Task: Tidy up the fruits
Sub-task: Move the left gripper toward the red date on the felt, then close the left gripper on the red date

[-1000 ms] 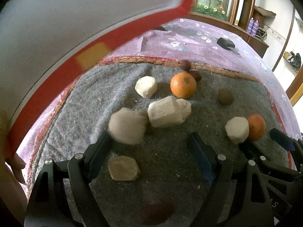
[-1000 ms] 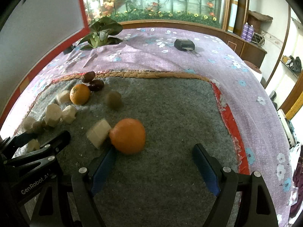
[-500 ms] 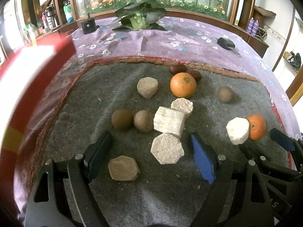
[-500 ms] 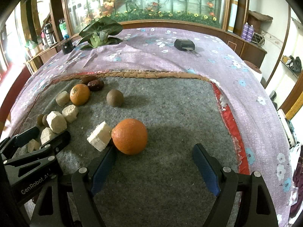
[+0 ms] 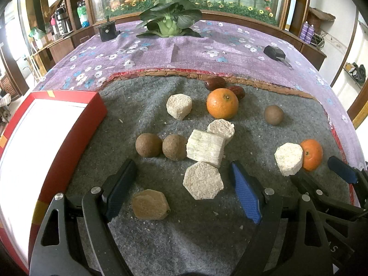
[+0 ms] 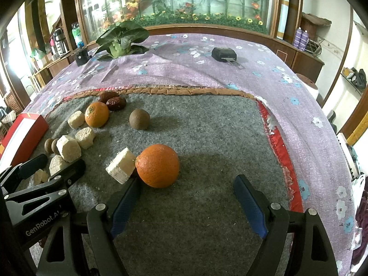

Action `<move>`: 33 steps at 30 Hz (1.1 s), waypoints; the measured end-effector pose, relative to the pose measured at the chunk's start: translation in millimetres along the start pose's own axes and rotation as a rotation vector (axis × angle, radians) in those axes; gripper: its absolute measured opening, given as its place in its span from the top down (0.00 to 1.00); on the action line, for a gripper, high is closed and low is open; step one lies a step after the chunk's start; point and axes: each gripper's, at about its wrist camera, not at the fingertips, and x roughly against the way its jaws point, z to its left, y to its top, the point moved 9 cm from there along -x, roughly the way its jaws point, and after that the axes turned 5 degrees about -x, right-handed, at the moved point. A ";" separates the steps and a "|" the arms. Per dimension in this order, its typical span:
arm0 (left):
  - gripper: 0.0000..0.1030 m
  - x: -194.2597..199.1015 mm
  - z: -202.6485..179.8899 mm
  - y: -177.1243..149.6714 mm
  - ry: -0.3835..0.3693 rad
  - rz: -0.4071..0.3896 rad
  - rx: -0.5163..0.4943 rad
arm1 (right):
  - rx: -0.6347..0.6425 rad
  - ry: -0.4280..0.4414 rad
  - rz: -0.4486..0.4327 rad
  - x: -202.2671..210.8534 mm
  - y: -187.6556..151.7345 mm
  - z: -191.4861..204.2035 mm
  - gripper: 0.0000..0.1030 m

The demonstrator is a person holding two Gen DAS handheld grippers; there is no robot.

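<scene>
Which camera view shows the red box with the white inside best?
The left wrist view: the red box fills its left side, showing the white inside and two red walls. The right wrist view shows only one far corner of it at the left edge.

Your two wrist cameras sit low and close over the grey felt mat (image 5: pixel 142 115), facing the far glass cabinet. Both views share the large orange (image 5: pixel 222 103) (image 6: pixel 96 114); each shows the other tool.
</scene>
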 end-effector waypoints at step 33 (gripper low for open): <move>0.19 49.2 27.0 -25.7 -0.122 0.019 -0.118 | 0.074 0.130 -0.048 43.2 3.8 -2.5 0.19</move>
